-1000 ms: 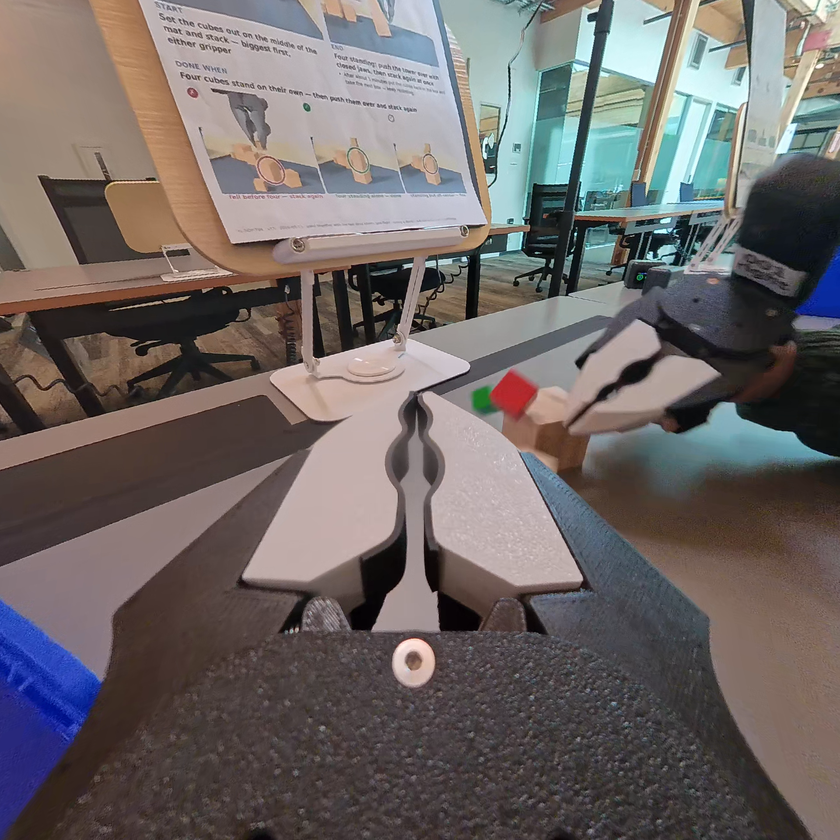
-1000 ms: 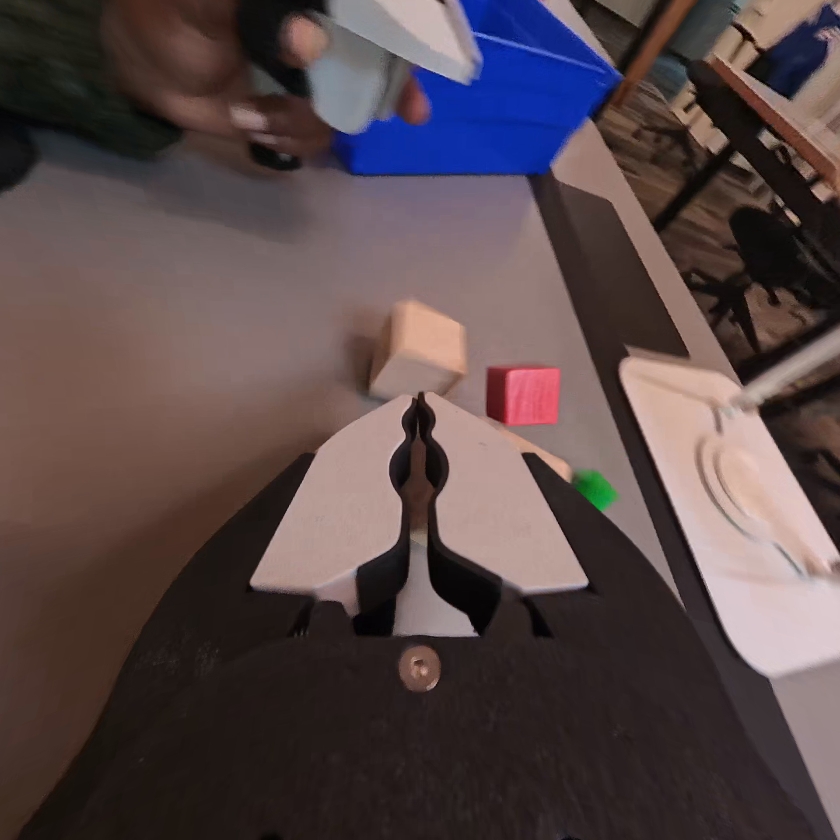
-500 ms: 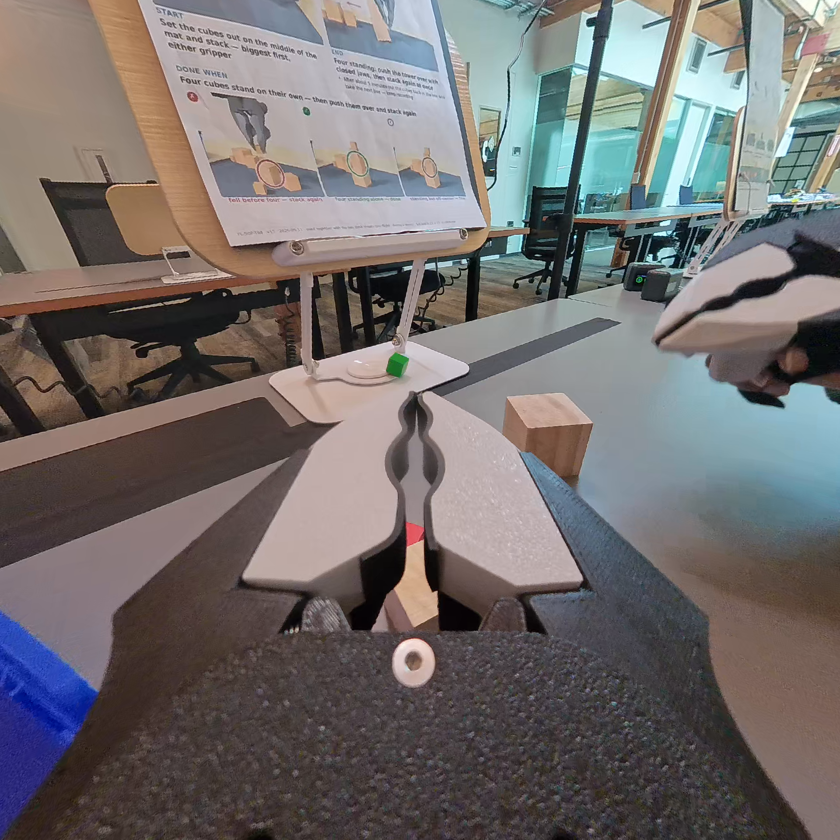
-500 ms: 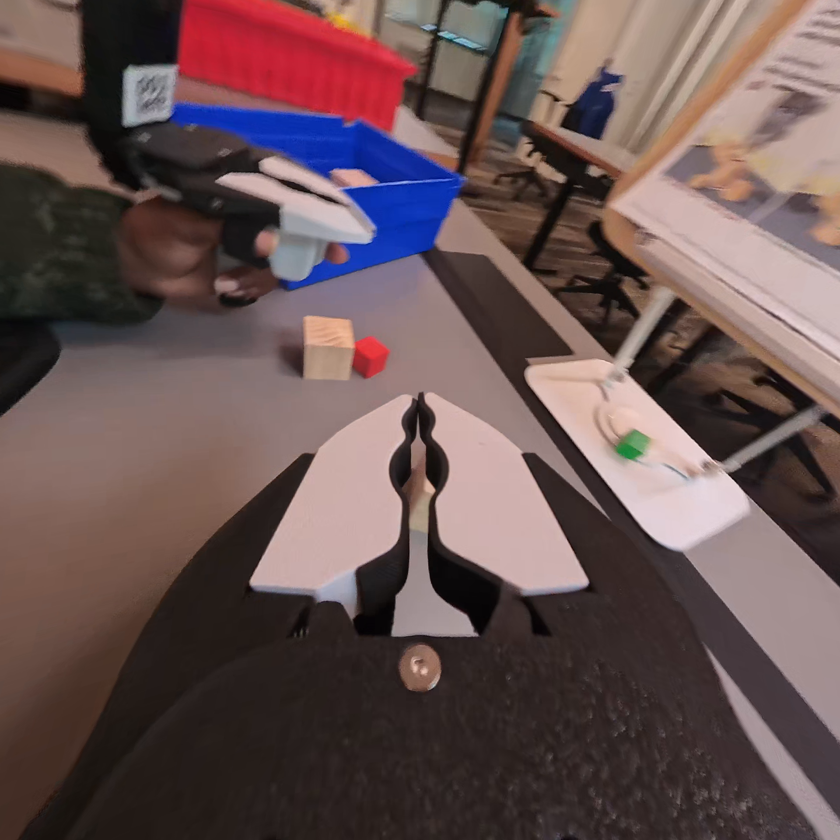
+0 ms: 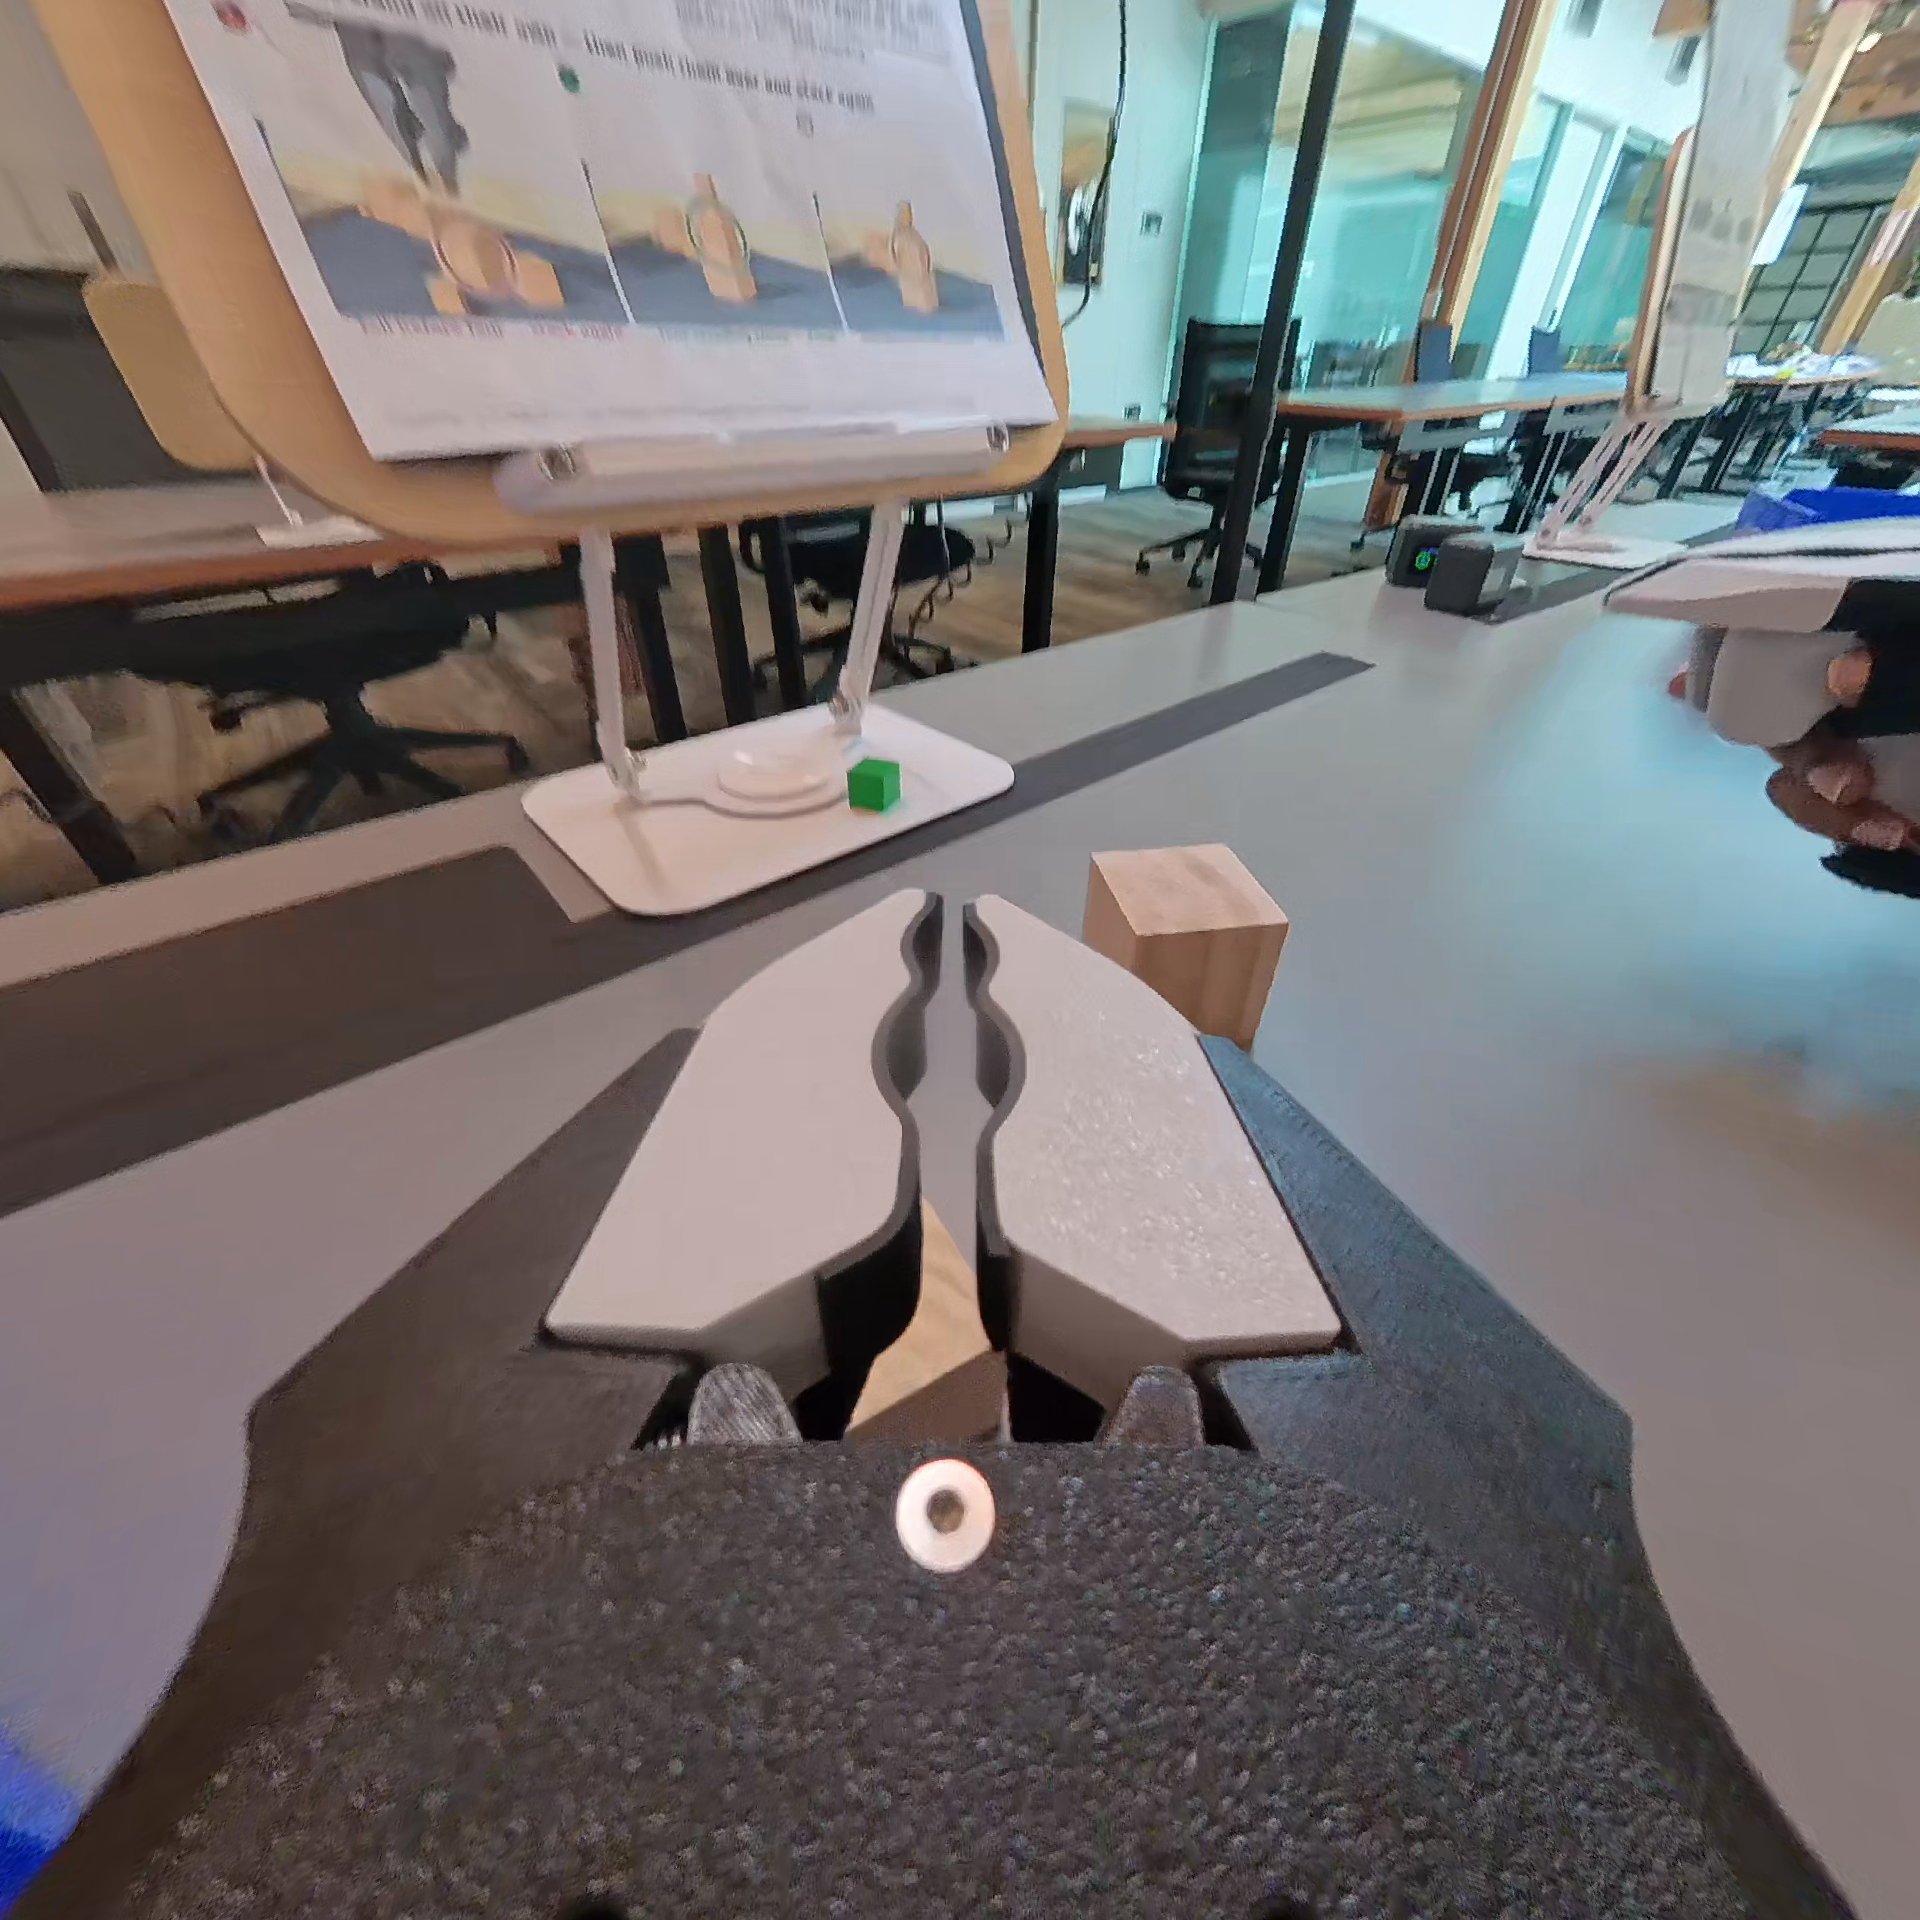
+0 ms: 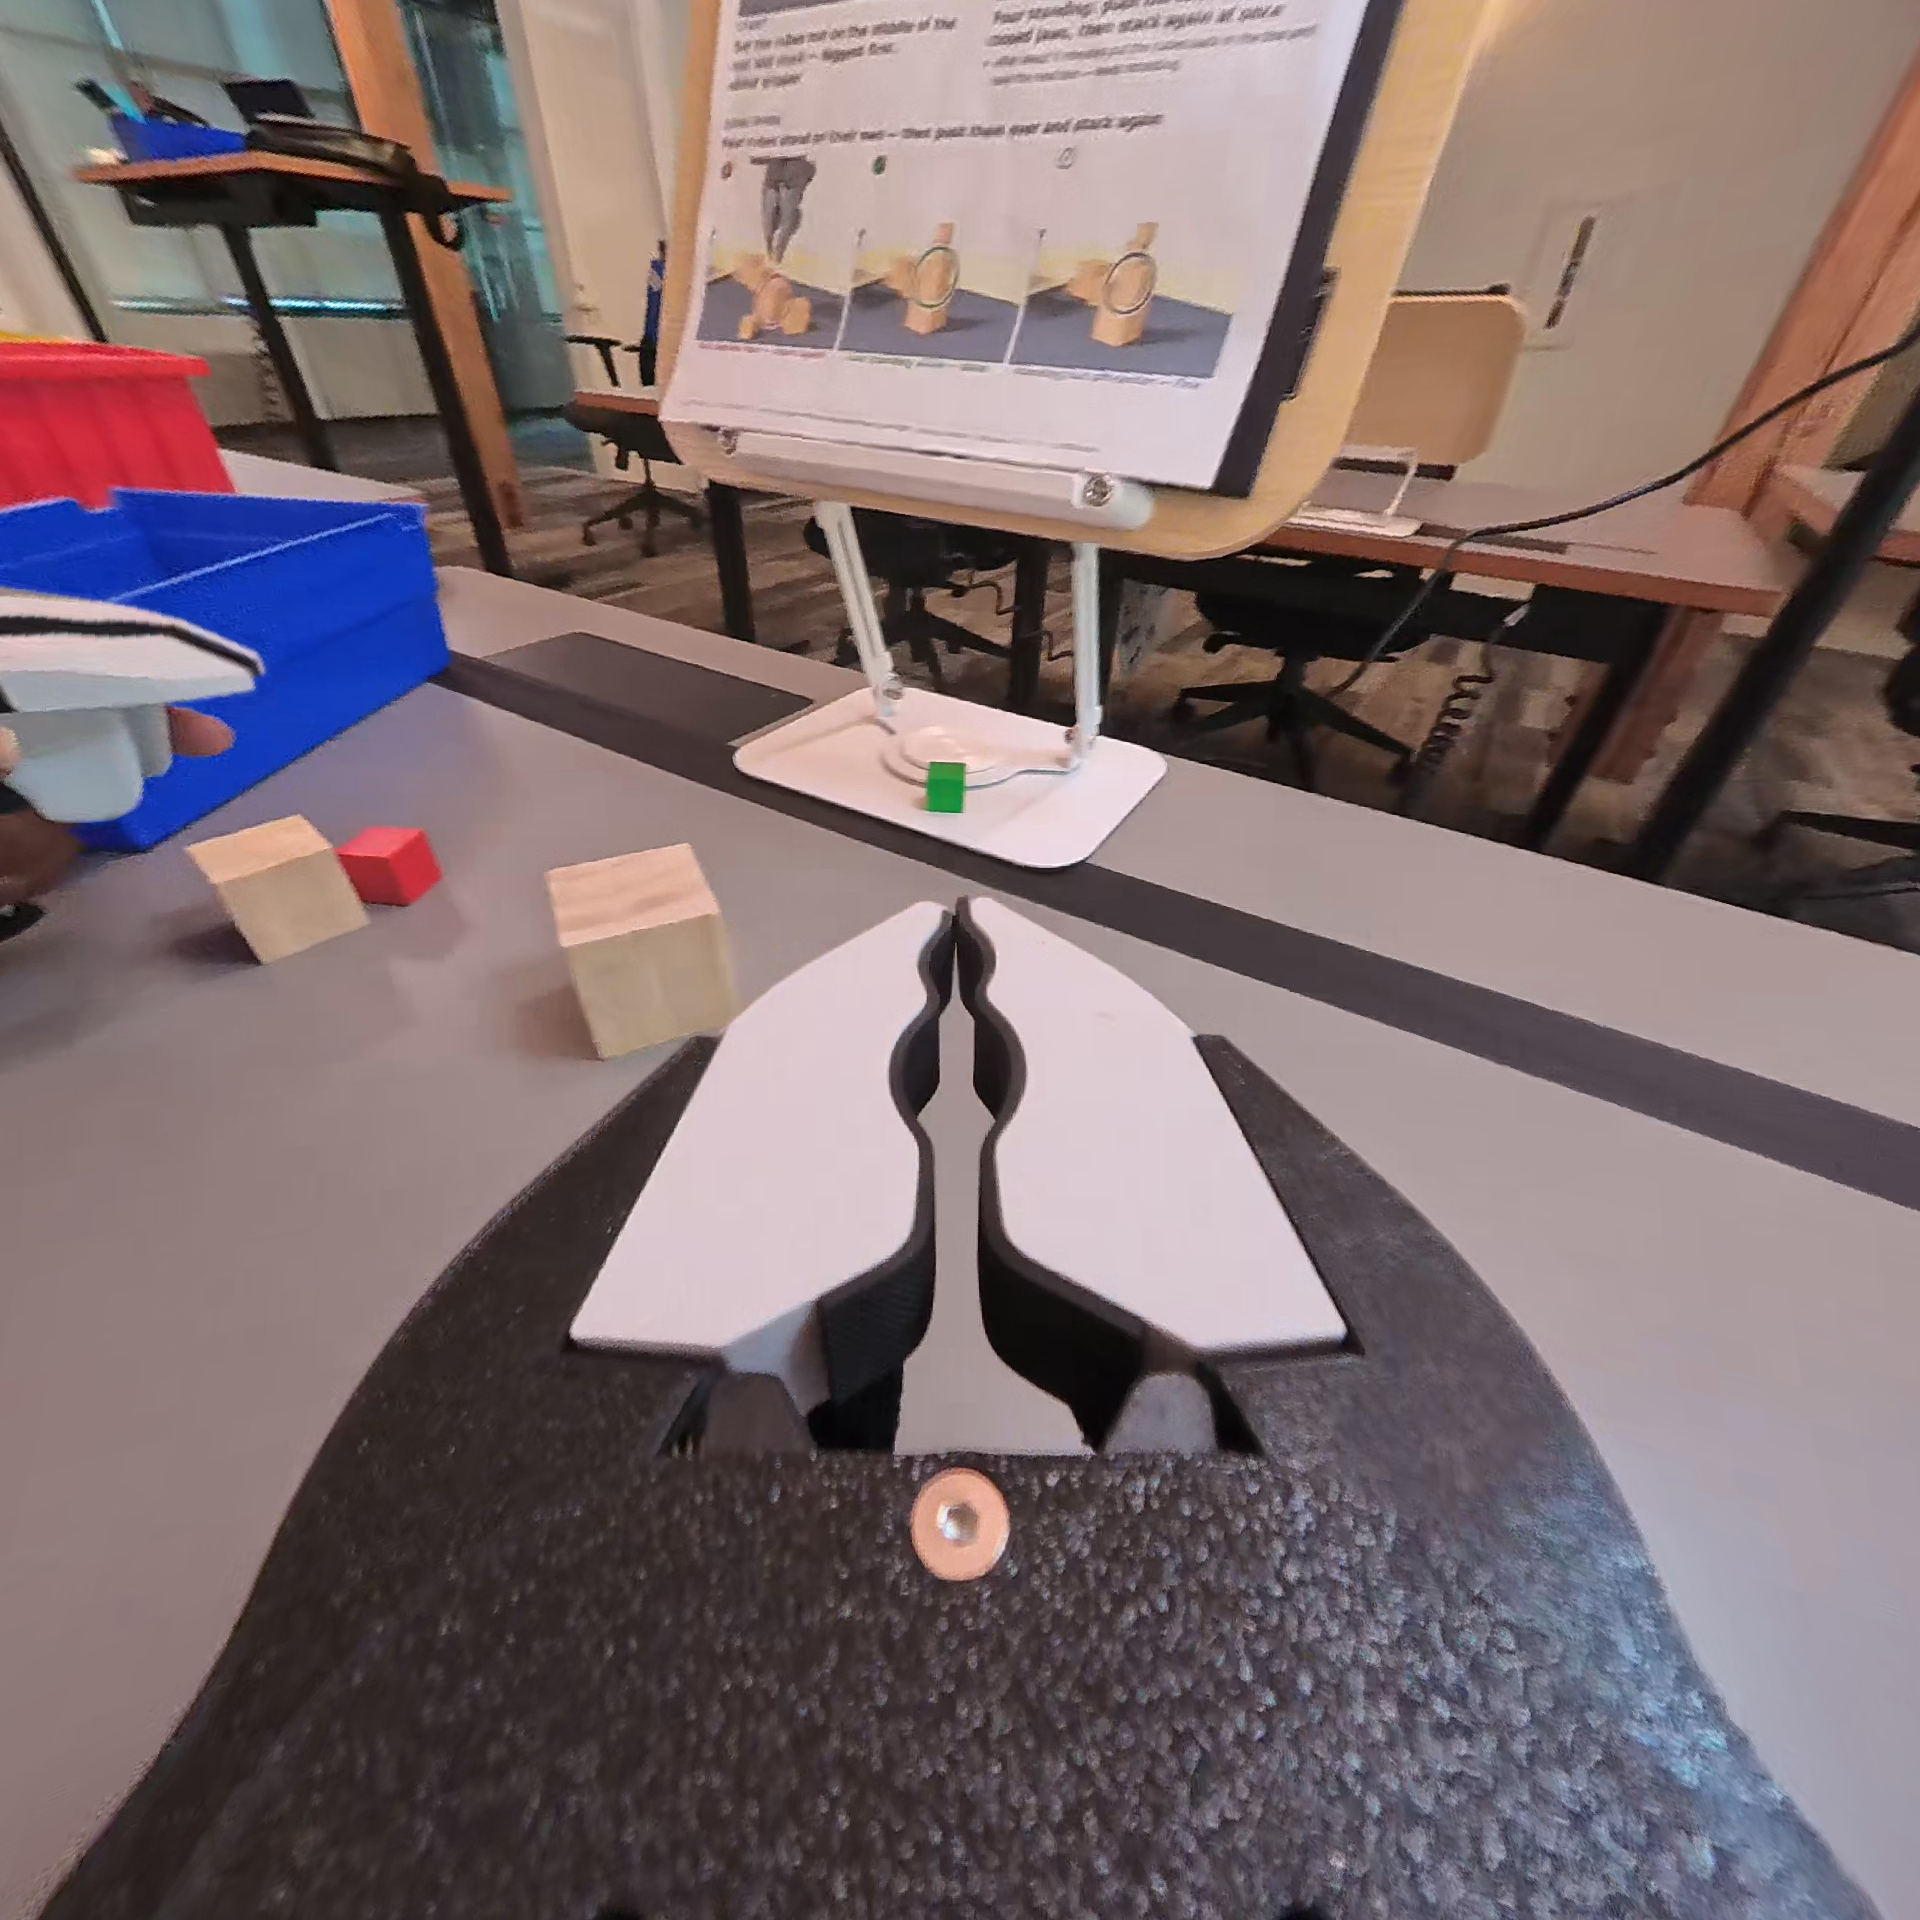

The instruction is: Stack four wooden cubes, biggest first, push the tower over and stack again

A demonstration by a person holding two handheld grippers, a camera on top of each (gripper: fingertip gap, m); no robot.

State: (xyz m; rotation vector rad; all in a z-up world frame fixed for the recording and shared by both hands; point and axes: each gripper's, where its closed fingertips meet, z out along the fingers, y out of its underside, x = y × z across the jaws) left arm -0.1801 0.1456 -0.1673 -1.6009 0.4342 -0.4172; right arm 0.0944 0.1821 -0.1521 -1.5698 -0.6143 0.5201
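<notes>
My left gripper (image 5: 952, 914) jaws barely parted, right gripper (image 6: 954, 912) clenched, both bare; wooden cube (image 6: 642, 948) upright, smaller cube (image 6: 276, 900) skewed, half-hidden beneath me.

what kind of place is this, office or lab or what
Most likely an open-plan office used as a workspace: rows of desks with black swivel chairs, glass-walled rooms behind, and a grey table with wooden cubes and a blue bin.

open-plan office — rows of desks (image 5: 1455, 400), swivel chairs (image 5: 1226, 416), glass partitions (image 5: 1382, 208)
</notes>
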